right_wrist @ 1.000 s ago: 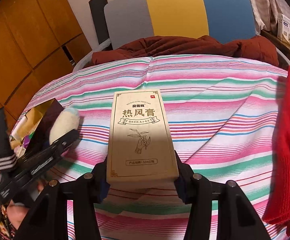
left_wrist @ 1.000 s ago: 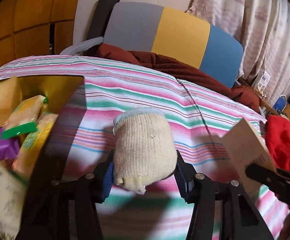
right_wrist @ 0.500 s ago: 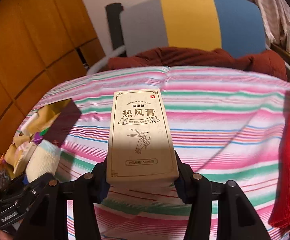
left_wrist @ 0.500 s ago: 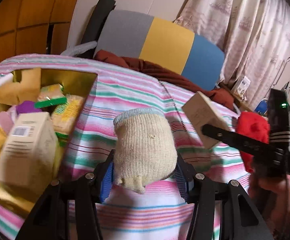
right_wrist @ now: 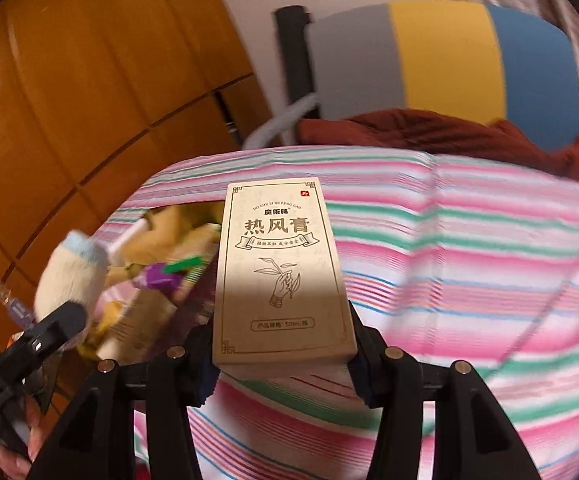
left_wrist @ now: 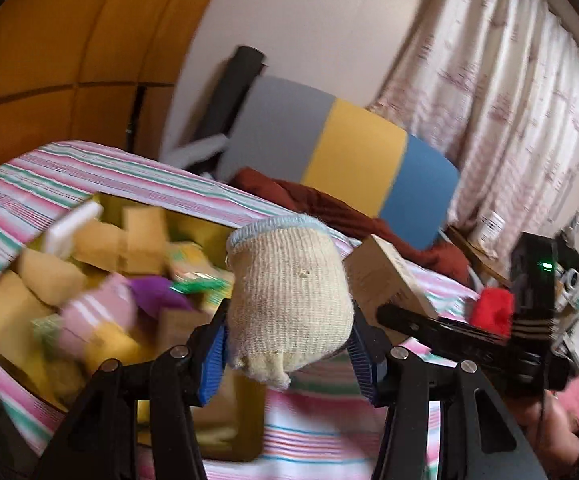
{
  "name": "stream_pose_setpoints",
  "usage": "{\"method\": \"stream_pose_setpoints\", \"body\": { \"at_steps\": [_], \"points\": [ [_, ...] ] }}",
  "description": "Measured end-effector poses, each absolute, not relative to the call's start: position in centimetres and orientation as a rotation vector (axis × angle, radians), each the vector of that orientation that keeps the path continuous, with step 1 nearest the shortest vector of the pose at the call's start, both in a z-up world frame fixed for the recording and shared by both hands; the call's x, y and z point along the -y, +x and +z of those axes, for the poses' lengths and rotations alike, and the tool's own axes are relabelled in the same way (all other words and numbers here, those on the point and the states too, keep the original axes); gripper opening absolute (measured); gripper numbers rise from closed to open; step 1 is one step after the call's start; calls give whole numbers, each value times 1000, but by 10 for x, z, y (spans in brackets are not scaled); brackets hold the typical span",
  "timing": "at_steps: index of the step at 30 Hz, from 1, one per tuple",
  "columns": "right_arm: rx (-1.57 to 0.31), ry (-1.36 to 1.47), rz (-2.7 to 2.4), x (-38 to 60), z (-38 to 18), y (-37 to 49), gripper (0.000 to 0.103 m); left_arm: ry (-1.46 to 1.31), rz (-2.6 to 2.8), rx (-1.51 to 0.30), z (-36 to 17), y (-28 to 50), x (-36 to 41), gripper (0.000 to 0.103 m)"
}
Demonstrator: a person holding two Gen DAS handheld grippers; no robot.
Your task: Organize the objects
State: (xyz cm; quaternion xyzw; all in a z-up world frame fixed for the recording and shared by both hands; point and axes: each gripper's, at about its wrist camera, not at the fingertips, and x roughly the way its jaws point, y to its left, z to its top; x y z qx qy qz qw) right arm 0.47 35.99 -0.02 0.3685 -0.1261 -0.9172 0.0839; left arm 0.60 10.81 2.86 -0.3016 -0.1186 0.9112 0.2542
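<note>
Fingers of left gripper clamp the knit glove, now nearer the bin; right gripper grips the box.

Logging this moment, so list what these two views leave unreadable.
- Left wrist: items in the yellow box are motion-blurred; labels unreadable.
- Left wrist: rolled glove hides the left gripper pads.
- Right wrist: tan carton covers the right gripper pads and the striped cloth behind.

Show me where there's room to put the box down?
Bare striped cloth lies right of the tan box, stretching to the brown blanket. The yellow bin on the left is crowded with packets.
</note>
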Motion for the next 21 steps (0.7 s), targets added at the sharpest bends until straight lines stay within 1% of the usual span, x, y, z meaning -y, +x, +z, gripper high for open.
{"method": "stream_pose_setpoints", "body": {
  "at_steps": [4,6,10,14,18,21],
  "points": [
    [270,1083,-2709,-321,11,-15,53,-858,2538,342,27,-16,-78,54],
    [251,1088,-2690,-305,13,-26,53,-896,2560,318,25,-29,-68,54],
    [240,1103,-2675,-280,13,-47,53,-963,2578,240,16,-51,-57,54],
    [283,1141,-2654,-263,7,-68,53,-1025,2587,173,2,-70,-53,54],
    [284,1188,-2667,-252,-3,-86,53,-1093,2577,114,-14,-87,-60,54],
    [284,1220,-2682,-249,-10,-98,53,-1147,2559,107,-23,-97,-62,55]
  ]
}}
